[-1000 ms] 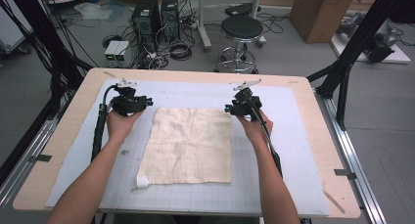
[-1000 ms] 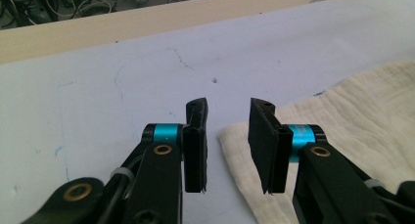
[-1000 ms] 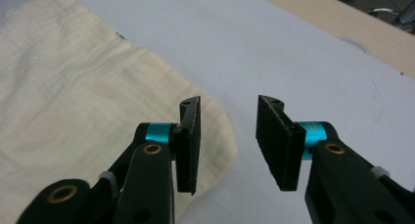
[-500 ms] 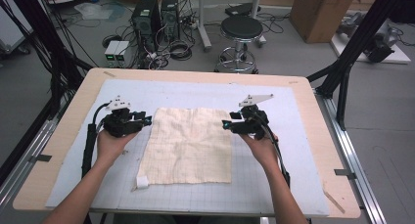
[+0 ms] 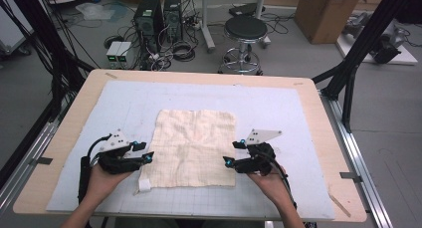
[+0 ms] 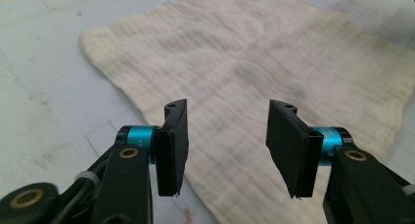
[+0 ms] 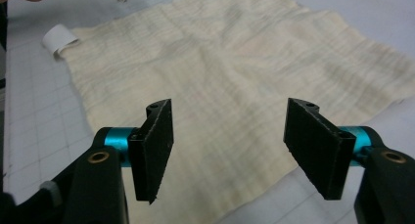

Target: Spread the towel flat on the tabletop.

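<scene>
The cream muslin cloth (image 5: 193, 148) lies flat on the pale gridded mat (image 5: 278, 103), near the mat's near edge and roughly centred between its left and right edges. A small white label (image 5: 144, 184) projects at the cloth's near-left corner.

The left gripper (image 5: 147, 157) sits just beside the cloth's left edge, close to that corner. Its jaws have just been opening and stand apart, with the cloth beneath and ahead of them, not pinched. The right gripper (image 5: 228, 161) sits at the cloth's right edge near the near-right corner; its jaws have likewise just been opening and hold nothing.

Step in hand, as judged: take the 2 near corners for a fold.

1. Lower each gripper until 1 jaw can slide under the hem.
2. Bite the corner itself, not the middle of the edge.
3. Close both together, so that the cloth lifts evenly.

Whether either lower jaw already touches the fabric cannot be told; the high view is too coarse.
</scene>
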`<state>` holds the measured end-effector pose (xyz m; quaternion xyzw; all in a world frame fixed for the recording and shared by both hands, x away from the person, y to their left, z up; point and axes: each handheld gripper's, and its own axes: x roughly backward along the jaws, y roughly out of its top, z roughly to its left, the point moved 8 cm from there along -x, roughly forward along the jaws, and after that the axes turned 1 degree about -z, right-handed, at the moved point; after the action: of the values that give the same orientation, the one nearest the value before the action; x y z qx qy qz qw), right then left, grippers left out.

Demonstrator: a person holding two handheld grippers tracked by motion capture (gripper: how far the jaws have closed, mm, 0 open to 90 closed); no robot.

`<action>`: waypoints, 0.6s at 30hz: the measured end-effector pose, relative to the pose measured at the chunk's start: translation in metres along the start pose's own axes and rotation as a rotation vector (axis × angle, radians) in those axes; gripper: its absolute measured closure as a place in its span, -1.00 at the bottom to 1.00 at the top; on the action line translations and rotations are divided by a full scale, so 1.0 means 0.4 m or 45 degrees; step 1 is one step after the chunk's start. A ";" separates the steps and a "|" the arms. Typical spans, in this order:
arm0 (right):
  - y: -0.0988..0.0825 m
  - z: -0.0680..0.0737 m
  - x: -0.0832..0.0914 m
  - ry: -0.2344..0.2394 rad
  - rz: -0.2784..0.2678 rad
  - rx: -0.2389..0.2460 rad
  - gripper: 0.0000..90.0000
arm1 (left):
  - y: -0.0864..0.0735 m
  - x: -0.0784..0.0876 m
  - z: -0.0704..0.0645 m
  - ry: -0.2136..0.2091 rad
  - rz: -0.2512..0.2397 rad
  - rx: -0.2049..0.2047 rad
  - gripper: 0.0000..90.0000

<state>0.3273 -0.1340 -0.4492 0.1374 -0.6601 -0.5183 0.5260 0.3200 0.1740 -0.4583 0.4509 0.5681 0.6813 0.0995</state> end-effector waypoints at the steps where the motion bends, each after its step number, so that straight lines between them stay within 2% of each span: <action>1: -0.011 0.007 -0.002 0.011 0.013 0.003 -0.25 | -0.010 0.002 -0.005 -0.007 0.010 -0.008 0.11; 6: -0.053 0.044 -0.006 0.022 0.031 0.052 -0.25 | -0.045 0.012 -0.035 -0.057 0.036 -0.030 0.07; 10: -0.073 0.063 0.000 0.047 0.043 0.088 0.04 | -0.062 0.022 -0.055 -0.119 0.062 -0.050 0.21; 14: -0.103 0.074 0.002 0.091 0.096 0.074 0.19 | -0.083 0.019 -0.066 -0.155 0.113 -0.060 0.27; 18: -0.120 0.080 -0.005 0.087 0.136 0.106 0.25 | -0.102 0.010 -0.066 -0.147 0.174 -0.075 0.30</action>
<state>0.2840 -0.1357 -0.4871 0.1414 -0.6691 -0.4565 0.5691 0.2830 0.1721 -0.4901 0.5241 0.5089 0.6757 0.0986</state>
